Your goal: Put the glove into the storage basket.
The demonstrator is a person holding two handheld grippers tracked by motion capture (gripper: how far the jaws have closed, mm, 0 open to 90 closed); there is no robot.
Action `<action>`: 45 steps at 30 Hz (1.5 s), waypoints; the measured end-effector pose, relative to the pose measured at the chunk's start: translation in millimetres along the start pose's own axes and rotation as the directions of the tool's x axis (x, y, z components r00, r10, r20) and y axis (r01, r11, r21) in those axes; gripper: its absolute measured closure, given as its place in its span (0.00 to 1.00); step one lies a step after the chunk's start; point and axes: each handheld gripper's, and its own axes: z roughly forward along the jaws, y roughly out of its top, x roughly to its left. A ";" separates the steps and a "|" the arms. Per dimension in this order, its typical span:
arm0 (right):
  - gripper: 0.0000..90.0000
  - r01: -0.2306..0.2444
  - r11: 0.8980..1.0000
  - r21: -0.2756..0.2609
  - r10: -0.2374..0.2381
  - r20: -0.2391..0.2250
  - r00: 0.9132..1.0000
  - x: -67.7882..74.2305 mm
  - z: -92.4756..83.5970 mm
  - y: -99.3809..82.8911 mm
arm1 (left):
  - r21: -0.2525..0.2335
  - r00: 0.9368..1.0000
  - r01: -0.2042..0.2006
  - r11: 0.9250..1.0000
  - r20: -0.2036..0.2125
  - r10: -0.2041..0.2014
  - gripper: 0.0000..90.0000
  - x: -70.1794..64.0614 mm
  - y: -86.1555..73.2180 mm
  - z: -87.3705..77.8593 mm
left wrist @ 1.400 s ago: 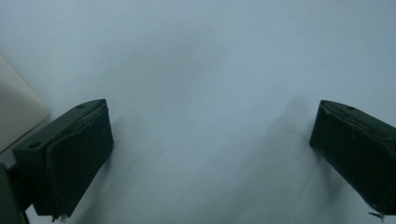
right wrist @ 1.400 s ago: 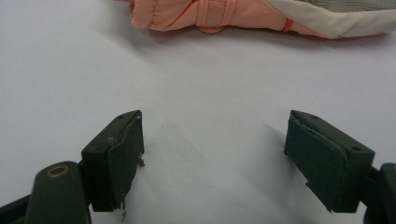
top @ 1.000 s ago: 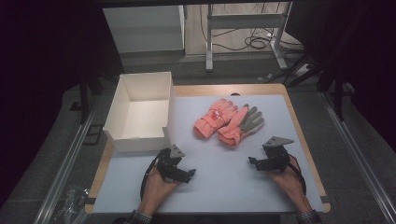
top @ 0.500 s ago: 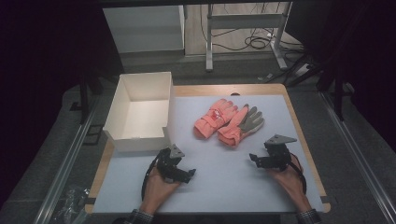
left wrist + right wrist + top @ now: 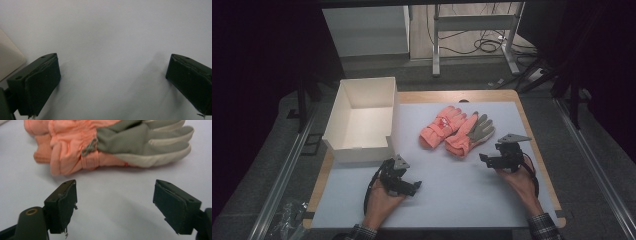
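We see a pale, matt sheet [image 5: 447,195] covering most of the surface, smooth and without shine, with bare wood [image 5: 532,125] showing as a light brown strip along the far and right edges. Near the far left corner stands a white box [image 5: 362,117] that looks like matt cardboard. The two gloves [image 5: 457,130] are soft orange cloth, puckered at the cuff; in the right gripper view the nearer glove [image 5: 120,147] shows a grey, finely dimpled palm and smooth cream fingertips. The right gripper's [image 5: 115,205] fingers [image 5: 67,202] are matt black with slightly frayed pads; the left gripper's [image 5: 112,85] fingers [image 5: 40,85] look alike.
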 end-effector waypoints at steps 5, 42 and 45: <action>0.27 -0.003 1.000 -0.009 0.003 0.001 1.000 -4.6 1.6 11.6 | 0.000 1.000 0.000 1.000 0.000 0.000 0.00 0.0 0.0 0.0; 0.97 -0.066 0.994 0.088 0.063 0.036 0.997 -19.6 62.4 62.4 | -0.001 1.000 0.002 1.000 0.000 -0.002 0.00 -0.1 0.0 0.1; 0.97 -0.078 0.994 0.080 0.077 0.014 0.997 -21.1 57.3 63.0 | -0.001 1.000 0.002 1.000 0.001 -0.002 0.00 -0.1 0.0 0.1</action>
